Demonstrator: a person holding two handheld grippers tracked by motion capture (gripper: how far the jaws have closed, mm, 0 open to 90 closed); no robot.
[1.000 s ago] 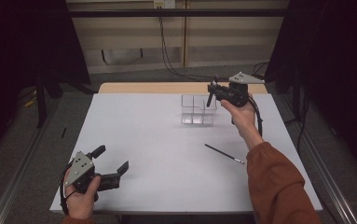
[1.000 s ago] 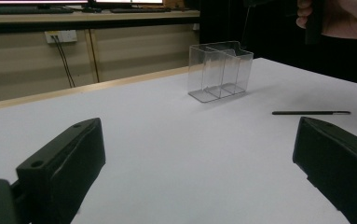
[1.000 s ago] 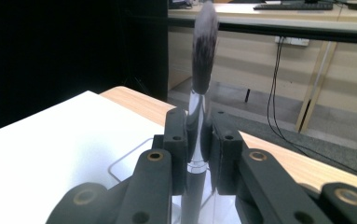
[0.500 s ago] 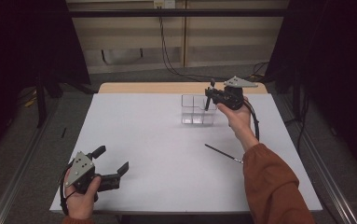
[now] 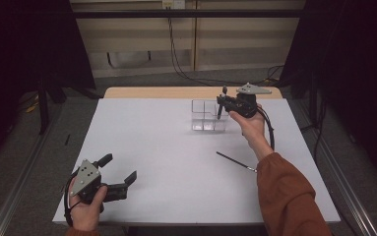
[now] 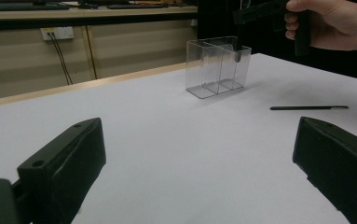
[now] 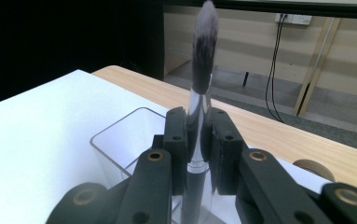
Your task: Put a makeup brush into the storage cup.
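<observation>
A white table (image 5: 176, 147) carries a clear divided organizer (image 5: 206, 116) near its far edge. Above the organizer's right compartment, the right gripper (image 5: 221, 105) clamps a makeup brush (image 7: 200, 84) upright, bristles up and handle end inside the box. The left gripper (image 5: 119, 173) rests at the near left corner, jaws spread and empty. A thin black brush (image 5: 235, 162) lies well apart from the organizer, blocking nothing.

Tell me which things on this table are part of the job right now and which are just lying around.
In the job:
- makeup brush, upright, clamped in the right hand-held gripper
- clear divided box, with the brush handle over it

Lying about:
- thin brush, flat on the white table
- left hand-held gripper, open, holding nothing
</observation>
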